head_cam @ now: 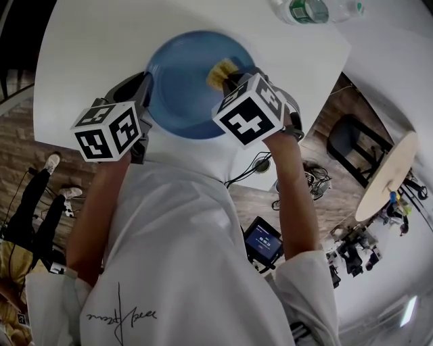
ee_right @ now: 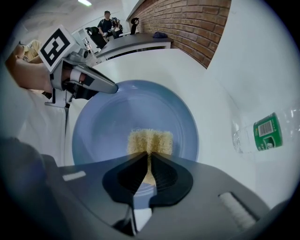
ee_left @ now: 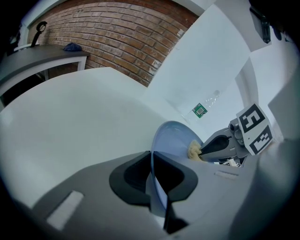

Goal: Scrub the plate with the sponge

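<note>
A blue plate [head_cam: 183,81] lies on the white table [head_cam: 88,61]. My left gripper [head_cam: 143,91] is shut on the plate's left rim; in the left gripper view the rim [ee_left: 152,176] runs edge-on between the jaws of the left gripper [ee_left: 153,180]. My right gripper [head_cam: 233,81] is shut on a yellow sponge [head_cam: 222,69], which rests on the plate's right part. In the right gripper view the sponge [ee_right: 150,141] sticks out past the right gripper [ee_right: 149,164] onto the plate [ee_right: 136,112]. The left gripper view also shows the sponge [ee_left: 193,150].
A clear plastic bottle [head_cam: 314,10] with a green label lies at the table's far right, also seen as the bottle [ee_right: 267,131] right of the plate. A brick wall and a dark desk [ee_right: 136,41] stand beyond the table. People [ee_right: 108,23] are in the background.
</note>
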